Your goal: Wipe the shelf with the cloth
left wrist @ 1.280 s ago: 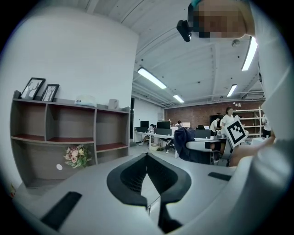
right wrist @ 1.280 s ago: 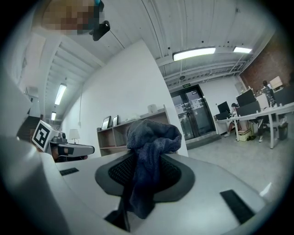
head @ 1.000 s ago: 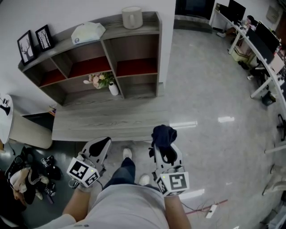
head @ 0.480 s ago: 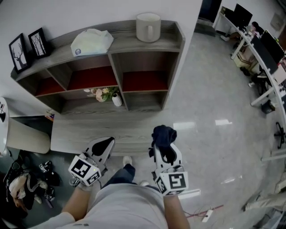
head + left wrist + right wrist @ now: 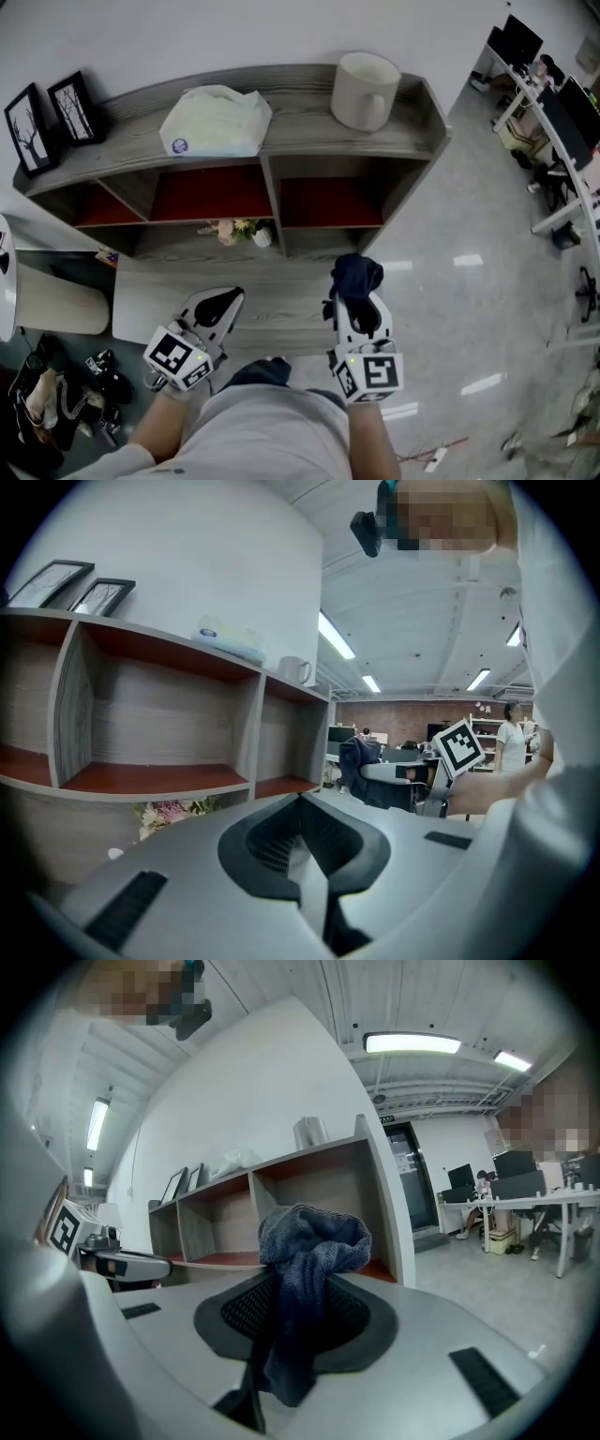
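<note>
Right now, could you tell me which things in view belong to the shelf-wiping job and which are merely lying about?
For the job: cloth, shelf.
Lying about: mug, white bag, picture frames, flower vase.

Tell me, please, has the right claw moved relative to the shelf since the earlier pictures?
Yes. The right claw, shut on the dark cloth, has moved forward, closer to the shelf.
</note>
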The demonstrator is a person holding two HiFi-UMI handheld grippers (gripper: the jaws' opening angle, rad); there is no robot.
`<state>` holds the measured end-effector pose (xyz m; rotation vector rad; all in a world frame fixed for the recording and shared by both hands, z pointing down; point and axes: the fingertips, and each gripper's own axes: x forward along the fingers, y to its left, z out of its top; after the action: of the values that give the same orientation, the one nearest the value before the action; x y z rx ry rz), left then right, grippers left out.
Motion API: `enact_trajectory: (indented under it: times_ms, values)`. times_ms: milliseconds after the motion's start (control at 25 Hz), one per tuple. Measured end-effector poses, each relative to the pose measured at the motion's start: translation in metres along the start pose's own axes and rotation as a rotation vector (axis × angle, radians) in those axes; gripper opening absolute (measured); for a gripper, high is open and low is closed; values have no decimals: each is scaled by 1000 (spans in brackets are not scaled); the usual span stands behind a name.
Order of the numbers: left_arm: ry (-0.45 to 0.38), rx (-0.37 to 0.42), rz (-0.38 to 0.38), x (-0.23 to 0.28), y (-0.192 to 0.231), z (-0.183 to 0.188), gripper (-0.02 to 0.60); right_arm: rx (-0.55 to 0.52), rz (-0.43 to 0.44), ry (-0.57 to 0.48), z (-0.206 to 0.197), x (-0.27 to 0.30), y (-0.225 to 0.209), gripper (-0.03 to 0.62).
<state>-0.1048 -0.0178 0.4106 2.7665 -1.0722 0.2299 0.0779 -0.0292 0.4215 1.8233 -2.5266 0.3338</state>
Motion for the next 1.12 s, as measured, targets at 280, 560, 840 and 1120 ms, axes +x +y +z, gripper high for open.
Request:
enact_trajectory:
  times_ms: [280, 560, 840, 1120]
  values:
    - [-3, -27, -16, 6, 52, 1, 14, -95, 9, -19, 24, 70, 10, 112]
    - [-4, -61, -27, 8, 71, -2, 14, -173, 38, -49, 54, 121, 19, 112]
    - [-7, -89, 46, 12, 76, -1, 14, -213, 114, -102, 87, 167, 22, 112]
    - [-24, -106, 179, 10, 65, 7, 14, -195, 206, -141, 104, 206, 24, 112]
